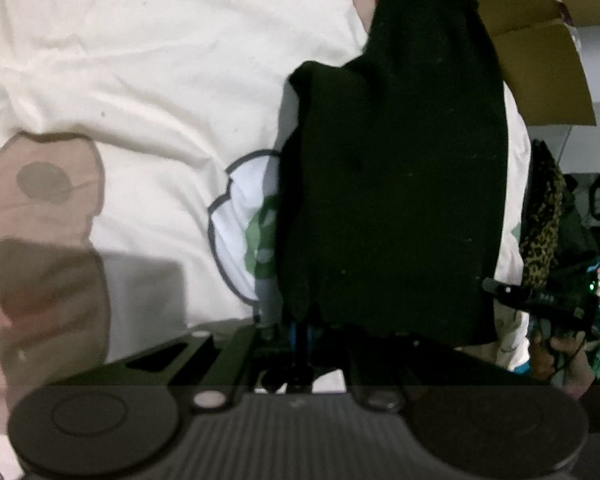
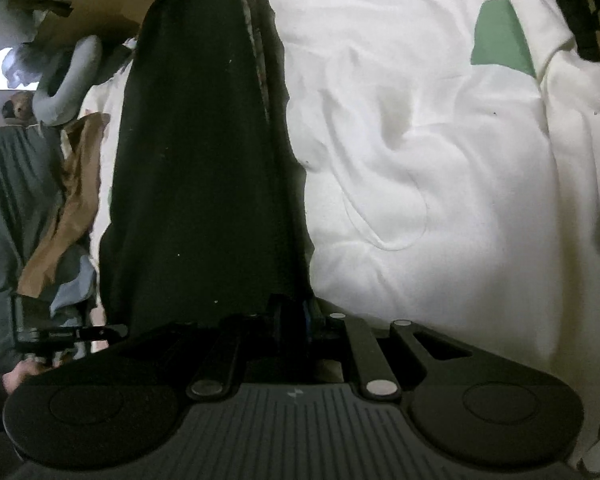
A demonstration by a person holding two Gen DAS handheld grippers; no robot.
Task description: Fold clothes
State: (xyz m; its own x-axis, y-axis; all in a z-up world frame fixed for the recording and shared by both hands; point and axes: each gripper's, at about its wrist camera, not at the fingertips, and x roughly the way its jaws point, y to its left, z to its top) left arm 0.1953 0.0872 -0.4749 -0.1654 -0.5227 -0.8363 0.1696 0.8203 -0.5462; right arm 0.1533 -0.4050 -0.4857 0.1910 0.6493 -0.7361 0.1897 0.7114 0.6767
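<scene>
1. Two grippers hold one black garment (image 1: pixel 396 184) above the white quilt (image 1: pixel 140 80). The cloth runs away from both wrist cameras over the quilt's near part.
2. Left gripper (image 1: pixel 300 320): the jaws stand narrow, pinched on the garment's near edge. Right gripper (image 2: pixel 296 312): likewise closed narrow on the dark cloth's edge.
3. Handling judgement: the fabric drapes limp from the jaws with soft rounded folds, so it appears light, soft and non-fragile. It will likely sag between grip points and bunch if slack is allowed.
4. Grip judgement: take hold at hems or corners, well apart along one edge, so the panel hangs flat.
5. Beyond the quilt's far side lie a cardboard flap (image 1: pixel 540 60) and leopard-print cloth (image 1: pixel 544 220).
6. No brand, label or legible writing shows on the garment. The quilt carries green and pink printed shapes only.
</scene>
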